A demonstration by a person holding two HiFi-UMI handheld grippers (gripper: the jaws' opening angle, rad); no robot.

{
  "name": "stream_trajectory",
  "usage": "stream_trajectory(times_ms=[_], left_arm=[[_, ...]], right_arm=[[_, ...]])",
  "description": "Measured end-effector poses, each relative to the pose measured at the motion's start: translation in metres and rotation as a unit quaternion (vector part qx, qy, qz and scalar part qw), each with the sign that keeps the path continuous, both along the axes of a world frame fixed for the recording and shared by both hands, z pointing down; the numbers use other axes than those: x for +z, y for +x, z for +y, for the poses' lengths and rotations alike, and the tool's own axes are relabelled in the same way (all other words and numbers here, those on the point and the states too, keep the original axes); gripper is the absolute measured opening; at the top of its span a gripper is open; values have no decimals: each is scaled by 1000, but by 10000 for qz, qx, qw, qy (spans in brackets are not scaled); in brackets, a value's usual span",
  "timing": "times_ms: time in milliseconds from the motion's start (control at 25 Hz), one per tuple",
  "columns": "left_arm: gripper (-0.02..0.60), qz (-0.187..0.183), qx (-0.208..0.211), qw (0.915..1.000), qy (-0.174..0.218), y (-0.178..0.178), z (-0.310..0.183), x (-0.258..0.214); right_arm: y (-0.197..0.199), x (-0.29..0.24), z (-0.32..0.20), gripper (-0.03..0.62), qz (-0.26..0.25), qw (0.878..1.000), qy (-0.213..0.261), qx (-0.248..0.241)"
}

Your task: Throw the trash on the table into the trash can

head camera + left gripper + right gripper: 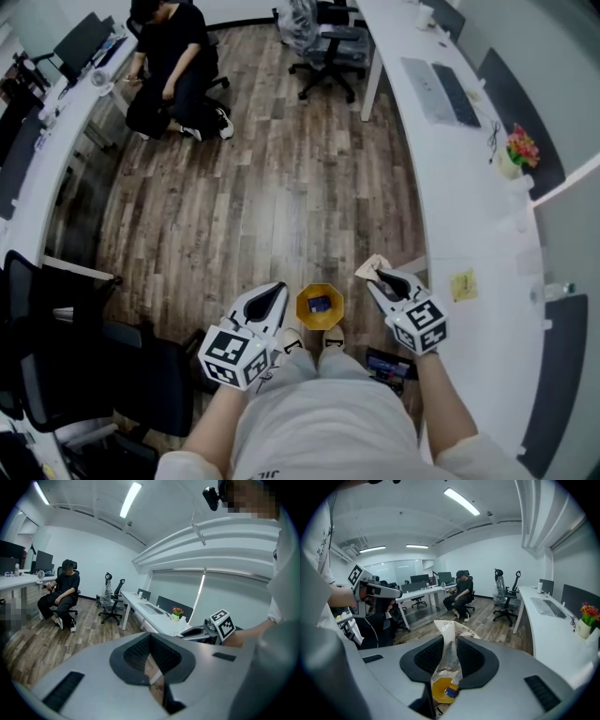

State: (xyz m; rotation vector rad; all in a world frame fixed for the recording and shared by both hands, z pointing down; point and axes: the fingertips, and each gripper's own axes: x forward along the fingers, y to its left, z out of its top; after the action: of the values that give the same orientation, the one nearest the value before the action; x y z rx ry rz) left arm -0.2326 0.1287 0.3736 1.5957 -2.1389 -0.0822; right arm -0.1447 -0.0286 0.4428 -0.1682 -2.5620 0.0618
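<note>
The right gripper (382,281) has its fingers pinched on a crumpled paper wrapper (369,267). It is held up just right of the small yellow trash can (320,307), which stands on the wooden floor by the person's feet, beside the long white tabletop (469,216). The left gripper (272,298) hovers at the can's left, fingers pressed together on nothing. The wrapper looks feather-light, soft and crinkly. Pinched through its middle it should hold, though I'd expect it to cling or flutter aside when released.
</note>
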Motion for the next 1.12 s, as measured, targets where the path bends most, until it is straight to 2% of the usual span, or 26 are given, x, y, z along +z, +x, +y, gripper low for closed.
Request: stream_trajectory(times_ms=[480, 880, 1120], left_arm=[[0, 212, -93, 9996, -164, 0, -8, 26], [0, 530, -56, 9978, -400, -5, -11, 77], [0, 541, -38, 9969, -565, -13, -16, 113]], right_arm=[[-8, 32, -3, 107, 257, 9989, -200, -335], [-20, 103, 18, 107, 752, 9936, -386, -750], [-21, 150, 25, 107, 1037, 9891, -433, -948]])
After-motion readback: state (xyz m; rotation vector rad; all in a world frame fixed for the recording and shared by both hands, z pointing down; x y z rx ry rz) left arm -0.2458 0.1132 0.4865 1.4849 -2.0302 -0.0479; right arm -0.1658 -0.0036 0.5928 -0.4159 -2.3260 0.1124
